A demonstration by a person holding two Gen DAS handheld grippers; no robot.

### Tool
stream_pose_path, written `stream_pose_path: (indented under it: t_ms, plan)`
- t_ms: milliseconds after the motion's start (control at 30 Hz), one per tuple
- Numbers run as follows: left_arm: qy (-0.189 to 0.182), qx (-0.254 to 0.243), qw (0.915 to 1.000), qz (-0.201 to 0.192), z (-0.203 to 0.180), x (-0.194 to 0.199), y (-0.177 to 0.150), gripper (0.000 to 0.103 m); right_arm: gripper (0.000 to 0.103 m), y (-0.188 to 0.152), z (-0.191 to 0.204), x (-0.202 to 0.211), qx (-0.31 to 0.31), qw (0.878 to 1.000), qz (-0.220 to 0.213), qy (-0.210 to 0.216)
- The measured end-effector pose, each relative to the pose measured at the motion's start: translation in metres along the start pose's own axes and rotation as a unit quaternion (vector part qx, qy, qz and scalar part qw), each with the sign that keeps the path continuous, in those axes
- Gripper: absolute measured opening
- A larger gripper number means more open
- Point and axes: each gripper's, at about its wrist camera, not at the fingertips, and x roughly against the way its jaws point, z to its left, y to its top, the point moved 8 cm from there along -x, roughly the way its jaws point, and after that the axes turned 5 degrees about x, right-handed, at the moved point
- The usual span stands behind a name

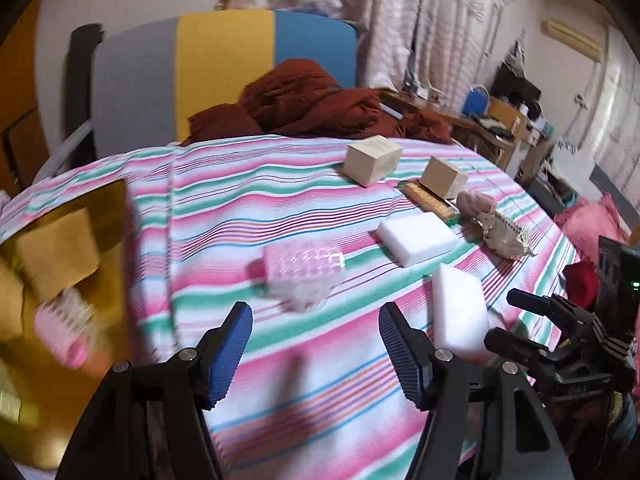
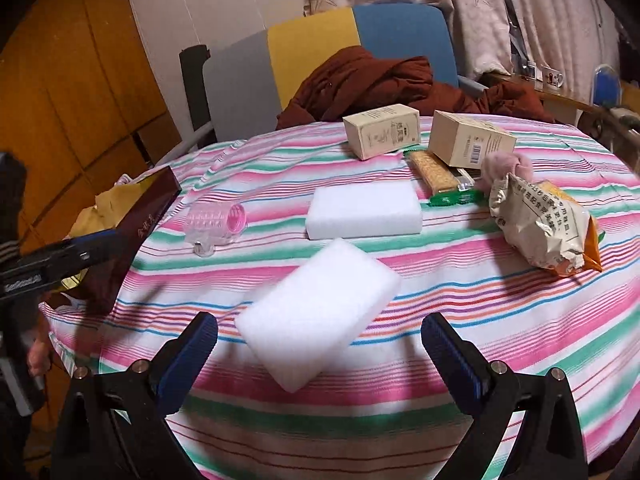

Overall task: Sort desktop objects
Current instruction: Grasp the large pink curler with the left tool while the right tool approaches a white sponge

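Note:
On the striped tablecloth (image 1: pixel 240 208) lies a clear pink hair roller (image 1: pixel 304 268), just ahead of my left gripper (image 1: pixel 316 348), which is open with nothing between its blue pads. In the right wrist view the roller (image 2: pixel 216 222) sits at the left. A white sponge (image 2: pixel 316 312) lies tilted right in front of my right gripper (image 2: pixel 324 354), which is open with its pads wide of the sponge on both sides. A second white sponge (image 2: pixel 364 210) lies flat behind it. Both sponges (image 1: pixel 418 238) (image 1: pixel 460 312) show in the left wrist view too.
A gold-lined box (image 1: pixel 104 216) at the table's left edge holds another pink roller (image 1: pixel 66 332) and a tan carton (image 1: pixel 60 252). Two beige cartons (image 2: pixel 382 130) (image 2: pixel 472 142), a snack bar (image 2: pixel 436 178), a pink fluffy item (image 2: pixel 508 168) and a crumpled snack bag (image 2: pixel 544 228) lie at the back right. Brown clothing (image 2: pixel 380 80) is piled behind.

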Motion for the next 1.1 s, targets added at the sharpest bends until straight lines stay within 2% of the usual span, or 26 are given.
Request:
stream_pose_path:
  t_ms: [467,700,800,933,1100]
  plan:
    - [0.052,-0.010,0.9981,0.030,0.000,-0.059,0.017,0.068,0.103,-0.012,-0.005,-0.018,-0.025,0.999,-0.003,0.022]
    - [0.073,-0.014,0.9969,0.026,-0.002,-0.069,0.020,0.069,0.103,-0.012,-0.004,-0.022,-0.009,1.000,-0.008,0.016]
    - [0.065,-0.010,0.9976,0.023,-0.004,-0.069,0.023,0.069,0.103,-0.012,-0.003,-0.023,-0.001,1.000,-0.009,0.011]
    - [0.073,-0.022,0.9969,0.019,-0.007,-0.072,0.026,0.070,0.103,-0.013,-0.003,-0.024,0.002,1.000,-0.011,0.011]
    - [0.085,-0.042,0.9953,0.018,-0.008,-0.078,0.026,0.077,0.103,-0.013,-0.003,-0.024,0.001,1.000,-0.011,0.011]
